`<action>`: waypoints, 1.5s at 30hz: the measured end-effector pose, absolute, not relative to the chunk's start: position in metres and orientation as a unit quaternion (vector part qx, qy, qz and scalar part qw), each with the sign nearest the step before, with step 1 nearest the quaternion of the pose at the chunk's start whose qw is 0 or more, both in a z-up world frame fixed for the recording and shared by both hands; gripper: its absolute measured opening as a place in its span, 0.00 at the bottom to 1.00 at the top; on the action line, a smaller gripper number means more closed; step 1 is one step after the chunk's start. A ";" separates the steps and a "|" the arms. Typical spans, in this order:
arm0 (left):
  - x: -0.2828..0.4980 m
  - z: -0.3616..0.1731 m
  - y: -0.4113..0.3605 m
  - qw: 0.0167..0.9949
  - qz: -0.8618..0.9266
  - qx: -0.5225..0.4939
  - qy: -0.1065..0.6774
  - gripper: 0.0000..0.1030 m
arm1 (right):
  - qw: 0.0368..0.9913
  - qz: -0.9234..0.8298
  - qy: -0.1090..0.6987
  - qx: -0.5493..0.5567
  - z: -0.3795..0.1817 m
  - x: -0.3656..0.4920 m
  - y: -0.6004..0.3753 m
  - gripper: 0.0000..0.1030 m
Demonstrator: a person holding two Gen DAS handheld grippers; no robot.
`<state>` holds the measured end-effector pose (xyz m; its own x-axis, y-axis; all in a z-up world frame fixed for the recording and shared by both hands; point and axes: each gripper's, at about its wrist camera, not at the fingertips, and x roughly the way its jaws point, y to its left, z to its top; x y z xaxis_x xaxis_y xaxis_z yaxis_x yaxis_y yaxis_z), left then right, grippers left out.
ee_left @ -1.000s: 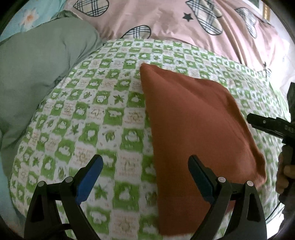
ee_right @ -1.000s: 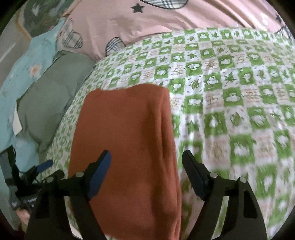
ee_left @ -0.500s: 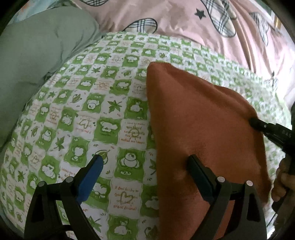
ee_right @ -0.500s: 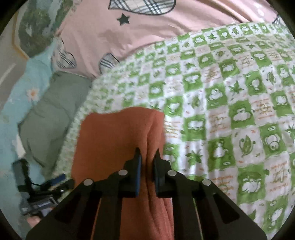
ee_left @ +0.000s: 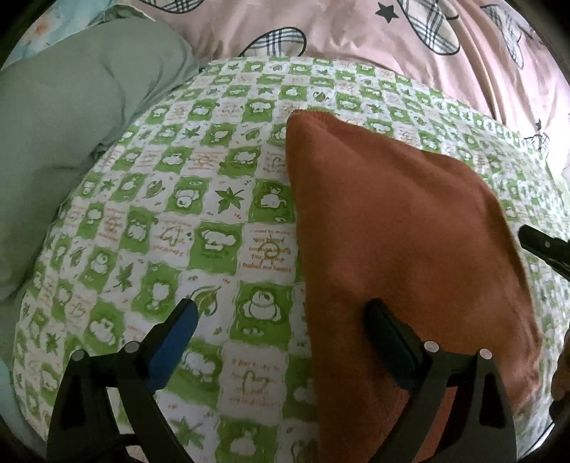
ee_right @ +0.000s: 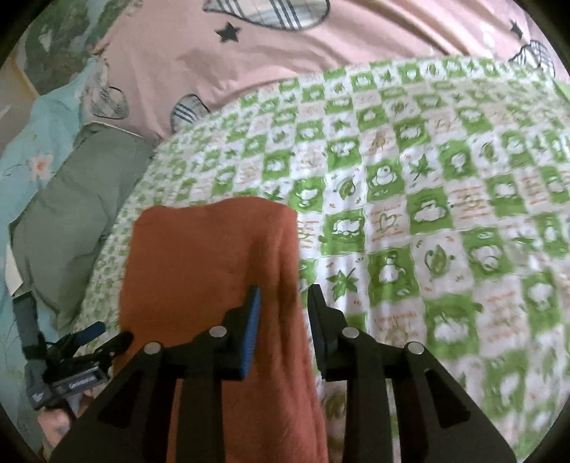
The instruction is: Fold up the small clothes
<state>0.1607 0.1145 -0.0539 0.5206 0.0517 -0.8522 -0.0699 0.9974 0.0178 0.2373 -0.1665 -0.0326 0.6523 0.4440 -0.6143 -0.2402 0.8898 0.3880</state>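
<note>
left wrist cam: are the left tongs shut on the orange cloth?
No, the left tongs stand wide open, straddling the orange cloth's left edge.

Two close downward views, shared garment point(ee_left: 399, 242)

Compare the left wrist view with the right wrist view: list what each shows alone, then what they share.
Left wrist only: the left gripper close up, wide open, straddling the near left edge of the orange garment.
Right wrist only: the right gripper, jaws opening with the garment's right edge fold between them, and blue floral bedding.
Both: the garment, green checked sheet, grey-green pillow, pink quilt.
</note>
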 end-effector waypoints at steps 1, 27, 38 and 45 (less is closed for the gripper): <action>0.156 -0.050 0.115 0.873 0.033 -0.012 0.487 0.92 | 0.899 0.194 0.368 0.135 -0.028 0.230 -0.166 0.29; 0.023 -0.038 0.110 0.869 0.009 0.017 0.495 0.92 | 0.879 0.234 0.410 0.060 -0.054 0.093 -0.160 0.68; -0.007 -0.030 0.098 0.872 0.000 0.059 0.486 0.92 | 0.882 0.246 0.402 0.003 -0.047 0.054 -0.158 0.82; -0.014 -0.023 0.095 0.876 0.000 0.067 0.477 0.92 | 0.882 0.242 0.403 -0.025 -0.052 0.041 -0.154 0.83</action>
<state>-0.0136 0.0953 -0.0226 0.5440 0.0635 -0.8367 0.0641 0.9911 0.1169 0.0410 -0.1539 -0.0522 0.5578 0.4062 -0.7238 -0.4466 0.8819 0.1508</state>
